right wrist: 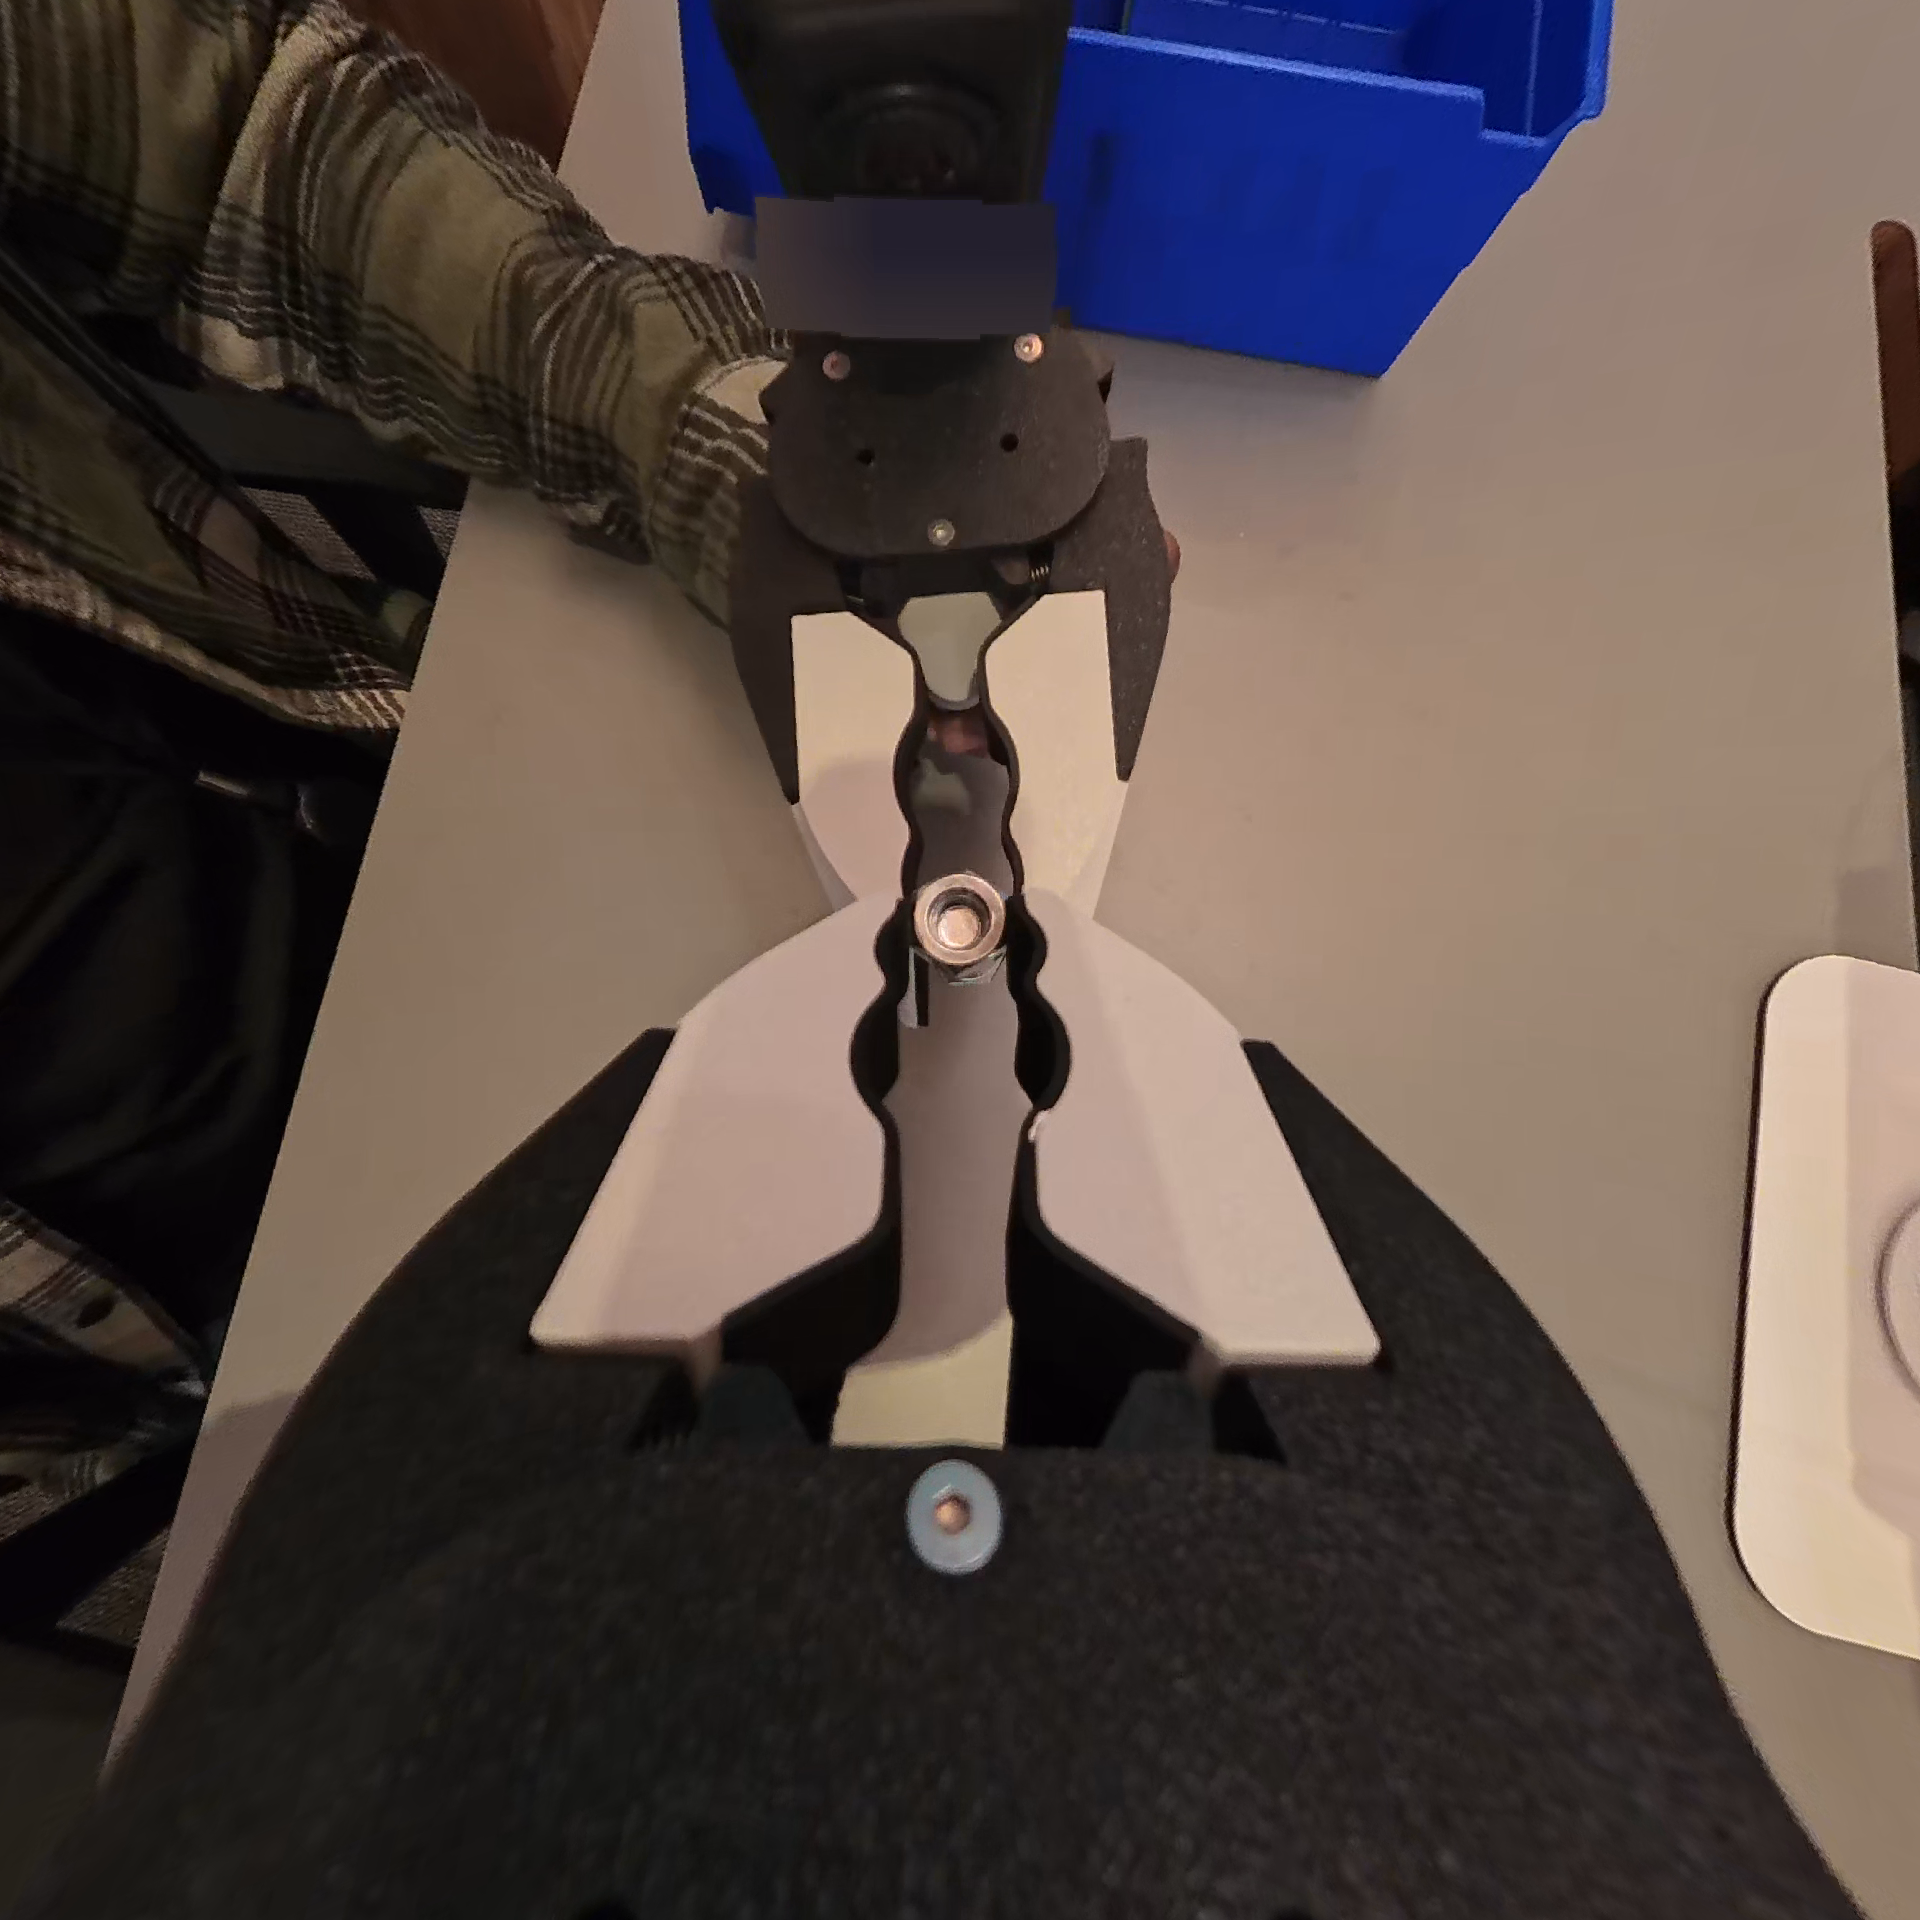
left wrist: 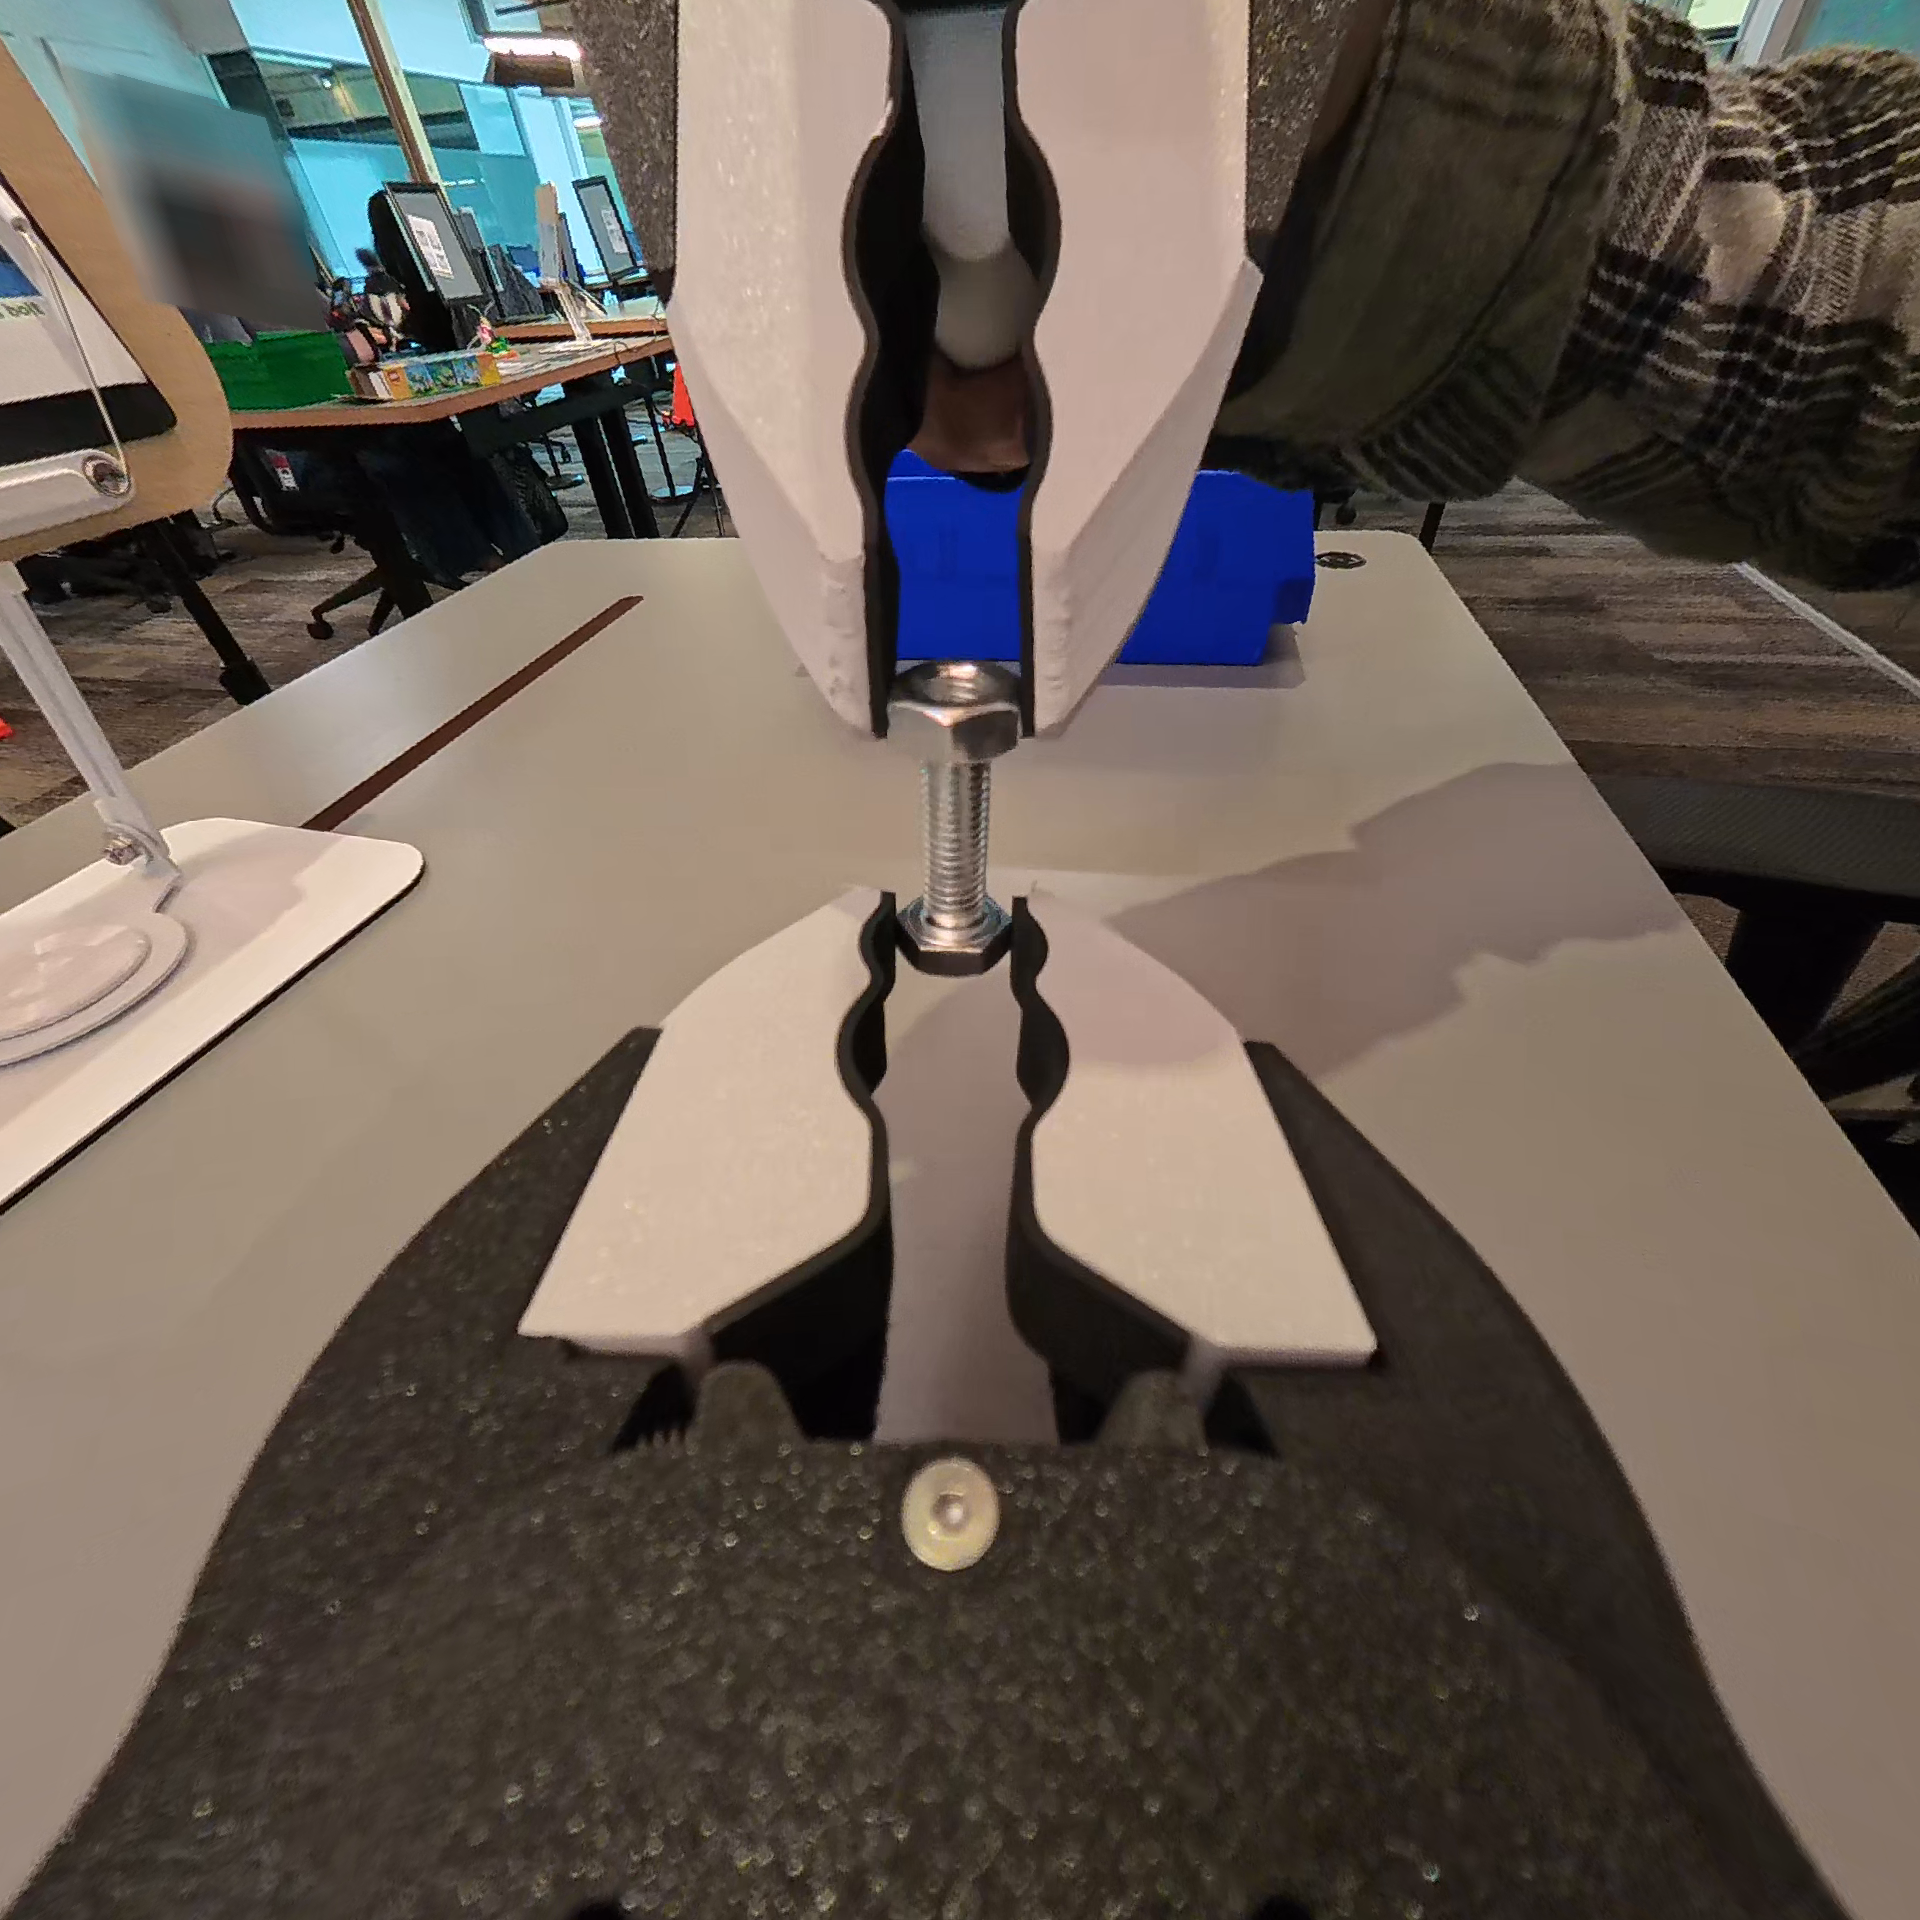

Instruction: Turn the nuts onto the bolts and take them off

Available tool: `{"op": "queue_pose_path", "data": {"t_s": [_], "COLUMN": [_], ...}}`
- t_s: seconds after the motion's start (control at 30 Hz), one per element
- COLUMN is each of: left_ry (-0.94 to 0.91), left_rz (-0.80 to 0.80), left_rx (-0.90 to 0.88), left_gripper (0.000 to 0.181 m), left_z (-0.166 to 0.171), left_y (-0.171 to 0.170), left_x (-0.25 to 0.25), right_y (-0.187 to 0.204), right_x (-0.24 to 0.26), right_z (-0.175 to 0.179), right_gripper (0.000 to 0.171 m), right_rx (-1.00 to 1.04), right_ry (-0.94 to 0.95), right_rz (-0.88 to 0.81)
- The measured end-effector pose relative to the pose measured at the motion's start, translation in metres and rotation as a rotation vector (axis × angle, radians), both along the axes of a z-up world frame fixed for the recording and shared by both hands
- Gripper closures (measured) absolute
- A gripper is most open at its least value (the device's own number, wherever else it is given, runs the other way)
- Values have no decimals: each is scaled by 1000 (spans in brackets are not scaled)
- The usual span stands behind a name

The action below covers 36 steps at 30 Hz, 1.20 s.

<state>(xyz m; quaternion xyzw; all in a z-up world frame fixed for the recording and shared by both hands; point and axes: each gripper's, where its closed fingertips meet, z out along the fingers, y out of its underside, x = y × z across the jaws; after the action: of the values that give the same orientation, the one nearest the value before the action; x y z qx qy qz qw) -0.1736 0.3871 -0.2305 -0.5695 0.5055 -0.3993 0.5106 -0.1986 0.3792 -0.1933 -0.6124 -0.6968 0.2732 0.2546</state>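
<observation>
Left claw [left wrist: 951, 940] pinches bolt [left wrist: 958, 831] head; right claw [left wrist: 954, 707] pinches nut [left wrist: 954, 717] at thread tip. Nut barely engaged; most turning judged outstanding.

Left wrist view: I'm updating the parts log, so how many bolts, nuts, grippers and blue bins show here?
Bolt: 1
Nut: 1
Grippers: 2 (left gripper, right gripper)
Blue bin: 1
Total: 5
</observation>
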Motion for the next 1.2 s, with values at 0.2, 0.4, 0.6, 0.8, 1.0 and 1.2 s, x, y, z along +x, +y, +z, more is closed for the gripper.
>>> {"op": "queue_pose_path", "data": {"t_s": [0.2, 0.4, 0.6, 0.8, 1.0, 1.2], "left_ry": [-1, 4, 7, 13, 14, 19], "left_rz": [-1, -5, -13, -23, -32, -39], "left_rx": [-6, -13, -18, -14, -22, -29], "left_gripper": [161, 161, 161, 161, 161, 160], "left_z": [0, -1, -2, -3, -4, -5], "left_y": [0, 0, -1, -3, -4, -5], "left_x": [0, 0, 1, 2, 3, 4], "right_y": [1, 1, 0, -1, -1, -1], "right_x": [0, 0, 1, 2, 3, 3], "right_z": [0, -3, -4, -5, -6, -7], "right_gripper": [154, 152, 151, 150, 147, 145], "right_rx": [-2, -2, -7, -20, -24, -25], "right_ry": [3, -1, -8, -16, -16, -21], "right_rz": [1, -2, -1, 0, -4, -4]}}
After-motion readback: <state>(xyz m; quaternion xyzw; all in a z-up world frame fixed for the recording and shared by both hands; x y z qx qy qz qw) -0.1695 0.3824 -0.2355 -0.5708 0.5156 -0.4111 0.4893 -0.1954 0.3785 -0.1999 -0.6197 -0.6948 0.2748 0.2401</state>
